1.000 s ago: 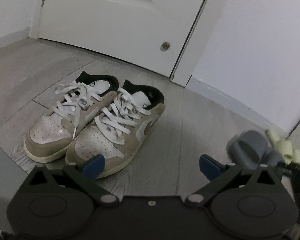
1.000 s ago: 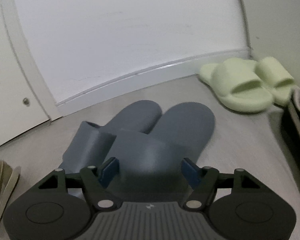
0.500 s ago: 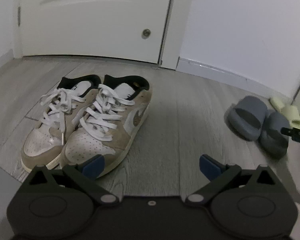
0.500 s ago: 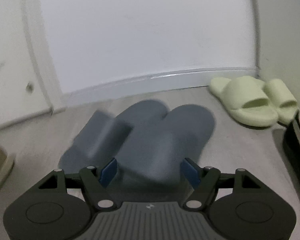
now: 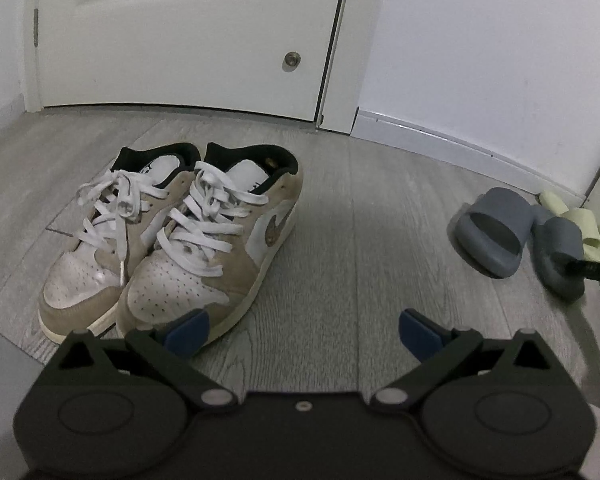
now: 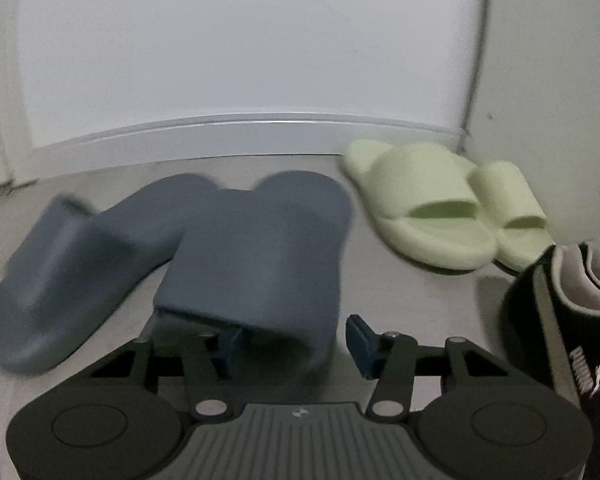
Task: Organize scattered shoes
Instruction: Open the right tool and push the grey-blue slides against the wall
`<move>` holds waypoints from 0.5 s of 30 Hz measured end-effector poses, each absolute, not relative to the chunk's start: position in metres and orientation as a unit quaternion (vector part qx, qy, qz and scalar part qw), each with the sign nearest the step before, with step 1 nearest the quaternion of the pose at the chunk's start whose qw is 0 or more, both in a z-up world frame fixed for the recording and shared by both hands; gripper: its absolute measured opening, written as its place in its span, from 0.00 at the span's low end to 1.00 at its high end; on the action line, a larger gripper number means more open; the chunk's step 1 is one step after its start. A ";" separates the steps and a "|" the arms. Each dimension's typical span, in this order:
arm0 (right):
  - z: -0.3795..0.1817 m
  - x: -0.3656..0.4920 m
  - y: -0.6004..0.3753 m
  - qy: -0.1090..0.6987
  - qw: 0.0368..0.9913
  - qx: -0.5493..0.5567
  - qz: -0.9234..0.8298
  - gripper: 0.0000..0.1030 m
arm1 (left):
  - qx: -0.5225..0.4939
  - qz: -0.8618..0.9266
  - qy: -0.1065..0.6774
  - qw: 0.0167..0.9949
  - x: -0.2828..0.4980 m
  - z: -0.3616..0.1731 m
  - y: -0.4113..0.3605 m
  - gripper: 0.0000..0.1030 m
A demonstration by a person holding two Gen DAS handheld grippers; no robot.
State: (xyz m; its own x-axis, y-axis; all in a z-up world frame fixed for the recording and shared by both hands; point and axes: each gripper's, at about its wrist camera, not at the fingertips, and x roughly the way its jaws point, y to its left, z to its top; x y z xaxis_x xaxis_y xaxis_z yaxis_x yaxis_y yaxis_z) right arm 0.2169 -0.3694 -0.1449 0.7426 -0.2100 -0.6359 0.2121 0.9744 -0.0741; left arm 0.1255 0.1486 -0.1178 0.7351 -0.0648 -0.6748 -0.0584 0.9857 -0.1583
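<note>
On the grey floor, two tan sneakers sit together; a black shoe is cropped at the edge. Two blurred grey slippers touch, two green slippers beside them. Left gripper gapes empty; right gripper straddles one grey strap, grip unclear.

From the left wrist we look low along the floor toward the white door, with the sneakers close in front and the grey slides well off to our right. From the right wrist we sit much nearer, facing the baseboard, with those grey slides right at the lens. Both views share the slides and the pale green slides beside them.
</note>
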 end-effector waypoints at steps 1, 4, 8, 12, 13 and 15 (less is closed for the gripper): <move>-0.145 0.223 -0.377 0.340 0.932 -0.003 -0.123 0.50 | -0.086 -0.002 0.367 0.926 0.127 -0.119 0.149 0.99; -0.146 0.235 -0.396 0.338 0.931 0.019 -0.138 0.48 | -0.091 0.000 0.374 0.923 0.129 -0.121 0.150 0.99; -0.150 0.253 -0.412 0.324 0.933 0.027 -0.152 0.48 | -0.101 0.001 0.384 0.918 0.134 -0.125 0.153 0.99; -0.147 0.251 -0.415 0.342 0.921 0.069 -0.171 0.61 | -0.105 0.000 0.393 0.913 0.139 -0.128 0.153 0.99; -0.144 0.244 -0.414 0.348 0.916 0.088 -0.181 0.65 | -0.105 -0.002 0.394 0.913 0.140 -0.129 0.152 0.99; -0.139 0.229 -0.409 0.354 0.905 0.122 -0.204 0.75 | -0.101 -0.005 0.390 0.915 0.139 -0.128 0.151 0.99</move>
